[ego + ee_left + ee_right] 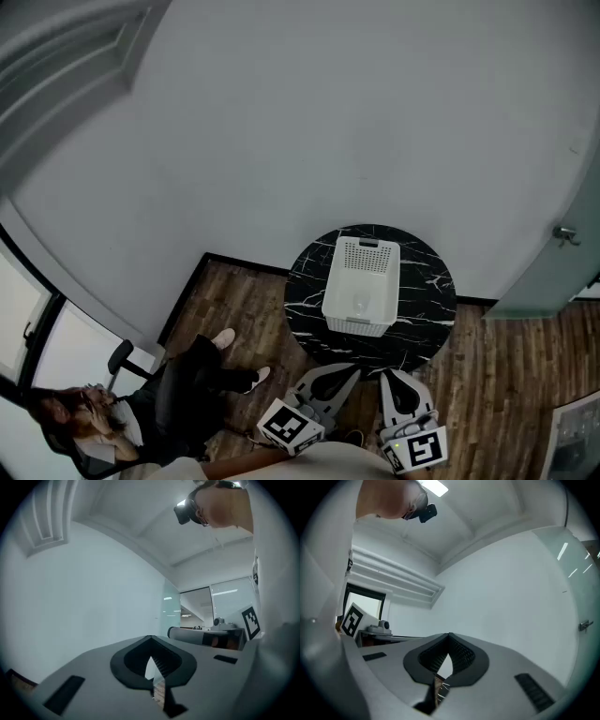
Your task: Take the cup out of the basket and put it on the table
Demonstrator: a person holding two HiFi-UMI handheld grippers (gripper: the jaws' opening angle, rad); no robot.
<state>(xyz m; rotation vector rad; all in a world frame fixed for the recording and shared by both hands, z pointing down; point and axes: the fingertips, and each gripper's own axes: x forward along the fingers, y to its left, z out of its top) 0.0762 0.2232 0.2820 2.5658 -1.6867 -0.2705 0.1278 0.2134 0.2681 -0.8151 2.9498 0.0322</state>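
A white slatted basket [349,322] stands on a round black marble table [309,281]. Inside it a small pale cup [361,302] shows faintly against the basket floor. My left gripper [353,369] and right gripper [385,374] are held low at the table's near edge, short of the basket, both shut and holding nothing. In the left gripper view the left gripper [150,637] points up at a bare wall with its jaw tips touching. The right gripper [450,634] does the same in the right gripper view. Neither gripper view shows the basket or the cup.
A person in dark clothes [178,394] sits on a chair at the lower left, on the wooden floor [234,309]. A white wall [328,122] rises behind the table. A glass door with a handle [565,234] is at the right.
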